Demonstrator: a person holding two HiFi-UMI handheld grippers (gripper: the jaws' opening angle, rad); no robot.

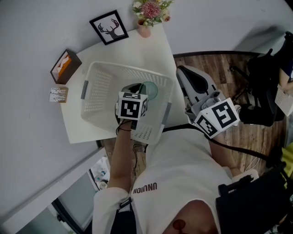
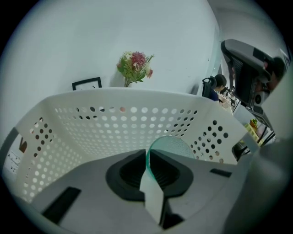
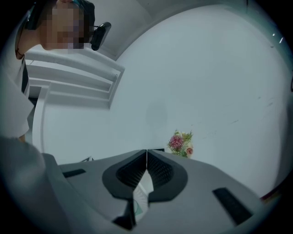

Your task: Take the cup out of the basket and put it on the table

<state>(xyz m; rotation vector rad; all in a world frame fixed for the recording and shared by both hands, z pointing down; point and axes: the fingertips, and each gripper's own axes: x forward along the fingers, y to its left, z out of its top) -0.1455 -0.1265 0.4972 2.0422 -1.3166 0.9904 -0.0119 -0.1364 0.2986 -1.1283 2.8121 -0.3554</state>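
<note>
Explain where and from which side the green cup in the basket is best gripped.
Probably the thin rim of the cup, from above, one jaw inside, one outside: the basket walls block sideways approach and the mouth faces up. The left gripper pinches it so.

A pale grey wall [image 1: 32, 32] fills the head view from 9 to 12 o'clock, evenly lit, with soft shadows. Against it stands a white worktop [image 1: 153, 50]. At its 12 o'clock end are a framed deer picture [image 1: 109, 27] and a pink vase of flowers [image 1: 147, 13]. By its 10 o'clock edge is a brown tissue box [image 1: 65, 66] (a small printed card [image 1: 58, 94] lies near it). Wood-plank floor [image 1: 215, 66] shows at 2 o'clock, with black equipment [image 1: 265, 91] at 3 o'clock. In the right gripper view, white shelves [image 3: 68, 77] run along the wall at 10 o'clock.
</note>
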